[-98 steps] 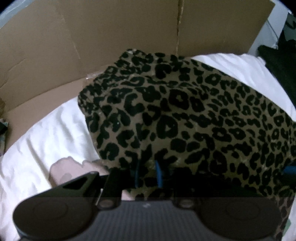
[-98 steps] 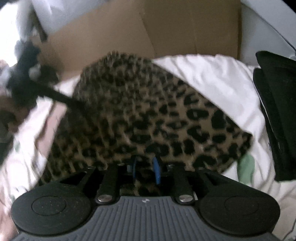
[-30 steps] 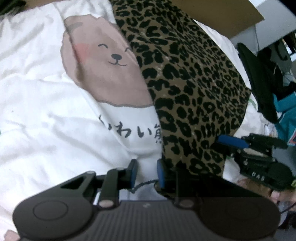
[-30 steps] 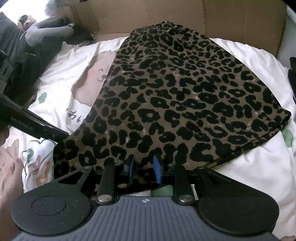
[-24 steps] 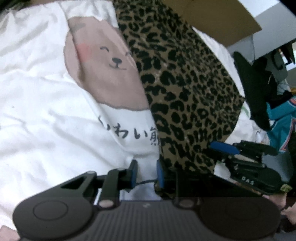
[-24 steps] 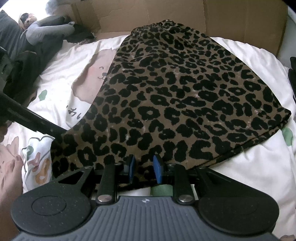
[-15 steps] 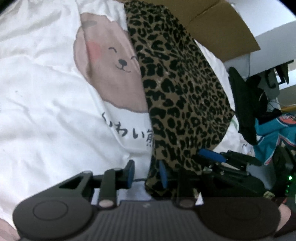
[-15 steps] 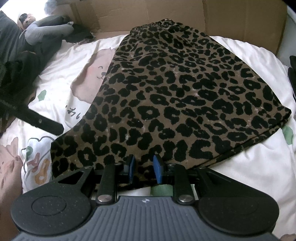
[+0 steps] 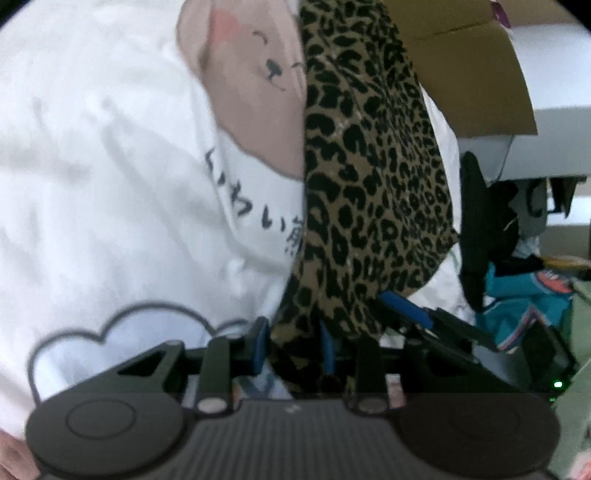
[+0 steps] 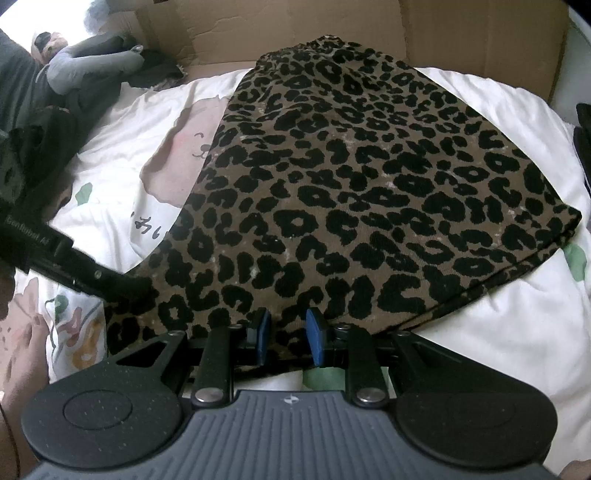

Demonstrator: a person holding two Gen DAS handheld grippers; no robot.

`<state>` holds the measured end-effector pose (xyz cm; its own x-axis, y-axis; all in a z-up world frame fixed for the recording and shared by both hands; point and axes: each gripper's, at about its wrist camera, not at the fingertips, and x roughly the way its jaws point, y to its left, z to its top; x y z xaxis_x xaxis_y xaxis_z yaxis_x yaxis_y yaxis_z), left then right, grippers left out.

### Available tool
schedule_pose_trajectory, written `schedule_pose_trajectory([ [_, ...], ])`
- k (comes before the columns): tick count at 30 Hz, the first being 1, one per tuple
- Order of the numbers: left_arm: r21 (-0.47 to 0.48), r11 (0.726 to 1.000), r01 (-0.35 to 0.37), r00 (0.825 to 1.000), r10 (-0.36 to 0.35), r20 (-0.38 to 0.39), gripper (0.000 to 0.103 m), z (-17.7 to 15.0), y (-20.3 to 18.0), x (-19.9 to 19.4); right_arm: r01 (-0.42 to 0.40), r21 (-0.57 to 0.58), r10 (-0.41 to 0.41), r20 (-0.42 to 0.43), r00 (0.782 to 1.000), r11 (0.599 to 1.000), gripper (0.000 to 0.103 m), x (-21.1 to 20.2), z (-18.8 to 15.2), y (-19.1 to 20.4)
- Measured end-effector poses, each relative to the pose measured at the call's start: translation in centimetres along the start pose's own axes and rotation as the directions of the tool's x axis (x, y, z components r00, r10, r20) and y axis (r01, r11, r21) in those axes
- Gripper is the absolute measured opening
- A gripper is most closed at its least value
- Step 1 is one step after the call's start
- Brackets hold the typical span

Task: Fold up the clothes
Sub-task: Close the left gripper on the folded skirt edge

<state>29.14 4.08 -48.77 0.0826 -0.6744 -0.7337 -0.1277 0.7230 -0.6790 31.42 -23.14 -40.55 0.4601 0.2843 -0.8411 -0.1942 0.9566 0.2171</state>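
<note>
Skirt (image 10: pixel 354 192) in leopard print lies flat on the white bedsheet (image 10: pixel 517 332), waistband far up by the cardboard (image 10: pixel 443 33), hem near the grippers, so its long axis runs straight away from them. At the hem's left corner the left gripper (image 9: pixel 293 345) has cloth bunched between its blue pads, gap fairly narrow, and looks clamped on it. Further right, the right gripper (image 10: pixel 288 338) sits at the mid hem, fingers partly apart with the edge lying between them; whether it pinches, I cannot tell. Both are equally close to the hem.

Leopard skirt (image 9: pixel 373 192) hides part of the bear print (image 9: pixel 255 96).
</note>
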Motion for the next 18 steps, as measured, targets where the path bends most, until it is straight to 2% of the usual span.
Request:
schedule_pose_trajectory([
  [4,-0.068,0.994,0.085,0.996,-0.086,-0.011,0.031,-0.7,0.5,0.3,-0.005,0.011,0.005,0.003,1.000,1.000,0.029,0.0,0.0,-0.1],
  [7,-0.085,0.990,0.113,0.993,-0.114,-0.014,0.031,-1.0,0.4,0.7,-0.008,0.014,0.008,0.003,1.000,1.000,0.029,0.0,-0.1,-0.2],
  [10,-0.092,0.991,0.097,0.995,-0.097,0.005,0.033,-1.3,0.6,0.8,-0.012,0.016,0.012,0.003,1.000,1.000,0.029,-0.1,-0.1,-0.3],
  [12,-0.097,0.992,0.086,0.996,-0.085,0.017,0.028,-1.5,0.7,0.8,-0.014,0.018,0.014,0.003,1.000,1.000,0.029,-0.1,-0.1,-0.3],
  [18,-0.092,0.994,0.057,0.997,-0.052,0.055,0.027,-1.9,0.9,1.0,-0.020,0.026,0.020,0.005,1.000,0.999,0.029,-0.1,-0.3,-0.4],
])
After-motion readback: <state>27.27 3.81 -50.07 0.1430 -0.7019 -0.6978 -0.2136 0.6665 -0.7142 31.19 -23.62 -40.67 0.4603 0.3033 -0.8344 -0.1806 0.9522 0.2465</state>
